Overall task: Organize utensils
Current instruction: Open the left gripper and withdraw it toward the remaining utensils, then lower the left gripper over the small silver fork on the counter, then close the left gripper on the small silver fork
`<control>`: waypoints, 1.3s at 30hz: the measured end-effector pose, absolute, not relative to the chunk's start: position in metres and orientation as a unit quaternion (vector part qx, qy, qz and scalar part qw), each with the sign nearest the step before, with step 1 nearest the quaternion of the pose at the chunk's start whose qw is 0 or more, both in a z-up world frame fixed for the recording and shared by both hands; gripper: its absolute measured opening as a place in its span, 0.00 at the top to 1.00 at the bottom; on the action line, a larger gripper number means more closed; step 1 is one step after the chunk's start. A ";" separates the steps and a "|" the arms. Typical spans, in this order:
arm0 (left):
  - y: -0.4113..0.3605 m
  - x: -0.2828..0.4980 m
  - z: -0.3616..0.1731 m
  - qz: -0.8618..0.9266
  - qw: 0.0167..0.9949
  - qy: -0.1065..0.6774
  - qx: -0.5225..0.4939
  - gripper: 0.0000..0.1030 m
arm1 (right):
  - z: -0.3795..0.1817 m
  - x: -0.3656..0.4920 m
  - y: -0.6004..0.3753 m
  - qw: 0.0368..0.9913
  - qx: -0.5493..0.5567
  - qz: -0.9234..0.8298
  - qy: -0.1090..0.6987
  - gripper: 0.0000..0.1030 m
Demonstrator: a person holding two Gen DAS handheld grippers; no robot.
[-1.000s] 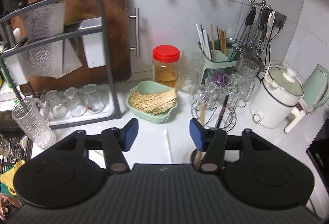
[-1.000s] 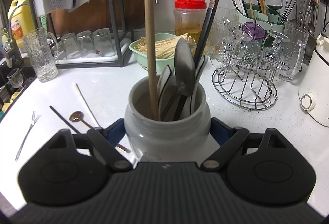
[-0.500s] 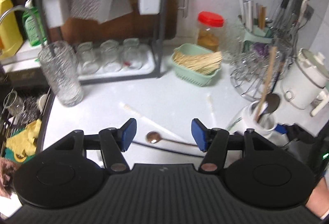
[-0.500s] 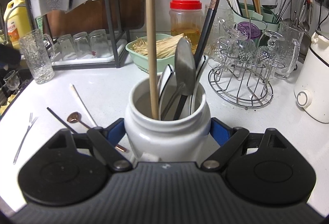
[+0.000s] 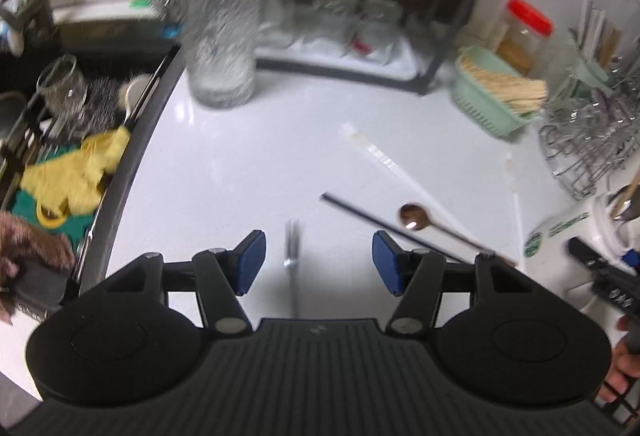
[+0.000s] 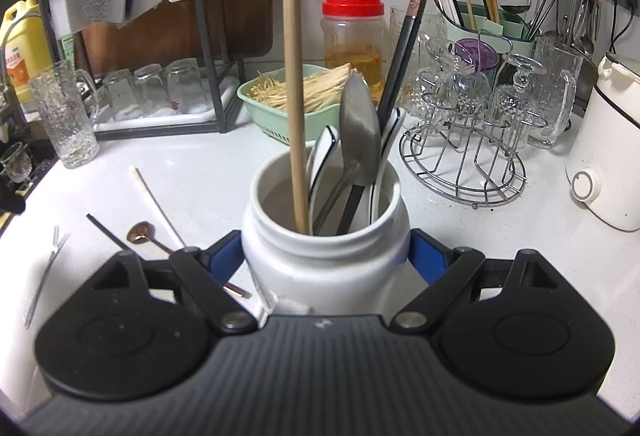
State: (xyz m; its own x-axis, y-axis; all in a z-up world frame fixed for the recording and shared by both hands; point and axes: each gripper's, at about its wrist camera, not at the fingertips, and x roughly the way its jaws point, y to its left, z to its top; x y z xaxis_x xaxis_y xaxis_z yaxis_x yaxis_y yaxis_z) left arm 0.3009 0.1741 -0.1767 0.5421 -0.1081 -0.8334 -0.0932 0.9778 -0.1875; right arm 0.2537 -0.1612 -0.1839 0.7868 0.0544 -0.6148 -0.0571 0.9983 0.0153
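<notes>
A textured glass mug (image 6: 66, 116) stands at nine o'clock on the white tabletop (image 6: 192, 156). A red-lidded jar (image 6: 354, 36) sits at twelve behind a green basket (image 6: 280, 108); a wire glass rack (image 6: 464, 160) and white cooker (image 6: 612, 148) fill three o'clock.

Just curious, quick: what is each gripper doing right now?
Left gripper: open, empty, above a small fork.
Right gripper: shut on the white jar of utensils.

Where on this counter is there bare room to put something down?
Bare counter lies between the tall glass, the sink edge and the loose white chopstick. It is crowded by the green basket, wire glass rack and white jar.
</notes>
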 end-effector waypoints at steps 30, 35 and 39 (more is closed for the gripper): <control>0.190 0.334 -0.235 -0.036 0.870 0.478 -0.112 0.77 | -0.182 0.252 -0.154 0.941 -0.002 -0.011 0.337 0.13; 0.187 0.339 -0.240 -0.032 0.865 0.491 -0.098 0.79 | -0.182 0.253 -0.155 0.940 -0.001 -0.010 0.341 0.13; 0.187 0.340 -0.242 -0.024 0.862 0.498 -0.092 0.83 | -0.182 0.254 -0.155 0.939 -0.001 -0.010 0.343 0.13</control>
